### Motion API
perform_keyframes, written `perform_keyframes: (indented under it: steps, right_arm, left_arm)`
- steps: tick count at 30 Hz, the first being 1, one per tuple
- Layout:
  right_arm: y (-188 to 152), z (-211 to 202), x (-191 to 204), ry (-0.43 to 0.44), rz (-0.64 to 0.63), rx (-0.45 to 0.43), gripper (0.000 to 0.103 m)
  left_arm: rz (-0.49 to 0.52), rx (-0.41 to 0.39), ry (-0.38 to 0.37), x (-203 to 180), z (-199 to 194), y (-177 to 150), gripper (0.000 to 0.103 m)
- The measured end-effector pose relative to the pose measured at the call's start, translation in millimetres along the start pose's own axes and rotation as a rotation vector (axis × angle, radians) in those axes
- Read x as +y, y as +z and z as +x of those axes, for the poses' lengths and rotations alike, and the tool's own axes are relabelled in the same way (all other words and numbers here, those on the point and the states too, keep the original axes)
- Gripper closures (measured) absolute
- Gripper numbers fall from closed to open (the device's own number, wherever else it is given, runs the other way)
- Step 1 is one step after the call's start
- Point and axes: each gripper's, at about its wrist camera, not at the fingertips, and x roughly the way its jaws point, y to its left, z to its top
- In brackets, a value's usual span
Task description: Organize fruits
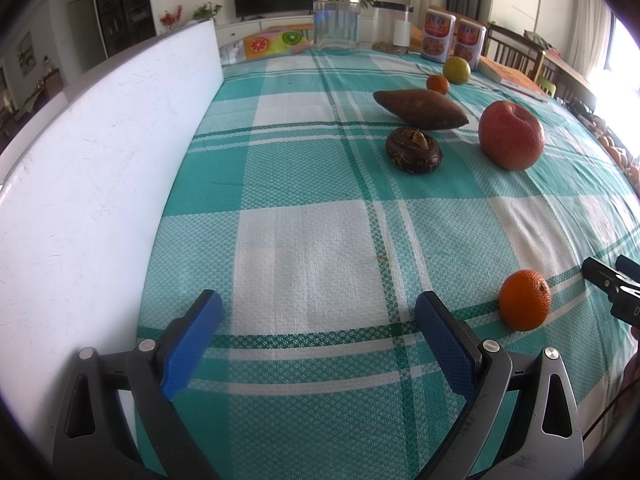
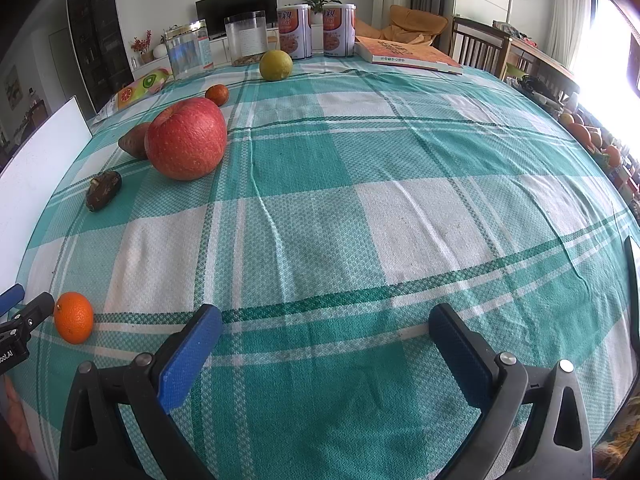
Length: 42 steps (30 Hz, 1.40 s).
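Left gripper [image 1: 318, 330]: blue pads spread wide, nothing between them, low over the checked tablecloth [image 1: 304, 240]; a white board [image 1: 100, 160] stands along its left side.
Right gripper [image 2: 326, 338]: pads equally wide apart and empty, facing open cloth with no fruit straight ahead.
Near orange [image 1: 525, 300]: rests on the cloth between the two grippers, just off the left gripper's right pad [image 1: 444, 348] and forward of it; in the right wrist view it sits far to the left of the right gripper, close beside the tip of the left gripper.
Nearer hand: judged to be the left; the orange lies a short sideways shift to its right, whereas the right gripper would have to swing well across.
Apple [image 1: 511, 135]: farther out, right of centre for the left gripper, left of centre for the right; upright, stem dimple on top.
Sweet potato [image 1: 420, 109]: behind the apple's left, long axis running roughly crosswise to the left gripper's line of sight, pointed end toward the apple.
Dark brown item [image 1: 414, 150]: just in front of the sweet potato; kind cannot be told.
Small orange [image 1: 438, 84] and yellow-green citrus [image 1: 457, 71]: farthest fruits, near each other, before the cans [image 1: 452, 38] and jars [image 1: 337, 20].
Approach note: a round fruit sets no preferred closing direction.
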Motion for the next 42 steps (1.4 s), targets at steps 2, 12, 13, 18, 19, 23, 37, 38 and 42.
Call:
perform_keyframes:
  steps: [2,12,13,18,19,23,37,38,42]
  right_arm:
    - [0,0,0,0.0,0.0,0.0,0.0]
    - [0,0,0,0.001,0.001,0.0,0.0]
    - [0,0,0,0.0,0.0,0.0,0.0]
    - [0,0,0,0.001,0.001,0.0,0.0]
    - [0,0,0,0.001,0.0,0.0,0.0]
    - [0,0,0,0.001,0.001,0.0,0.0]
    - [0,0,0,0.001,0.001,0.0,0.0]
    - [0,0,0,0.001,0.0,0.0,0.0]
    - [0,0,0,0.0,0.0,0.0,0.0]
  left_arm:
    - [0.0,0.0,0.0,0,0,0,0.005]
    - [0.003,0.026,-0.006,-2,2,6,0.005]
    - [-0.006,0.03,-0.019,-2,3,11,0.005]
    - [-0.057,-0.014,-0.127,-11,1,51,0.006]
    - [-0.051,-0.025,-0.137,-16,4,60,0.006]
    - [0.033,-0.015,-0.128,-44,30,89,0.006]
    - [0.072,0.009,-0.121,-34,32,77,0.058]
    - [0.065,0.017,-0.121,-28,28,71,0.058]
    - [0.023,0.047,-0.114,-7,18,48,0.057]
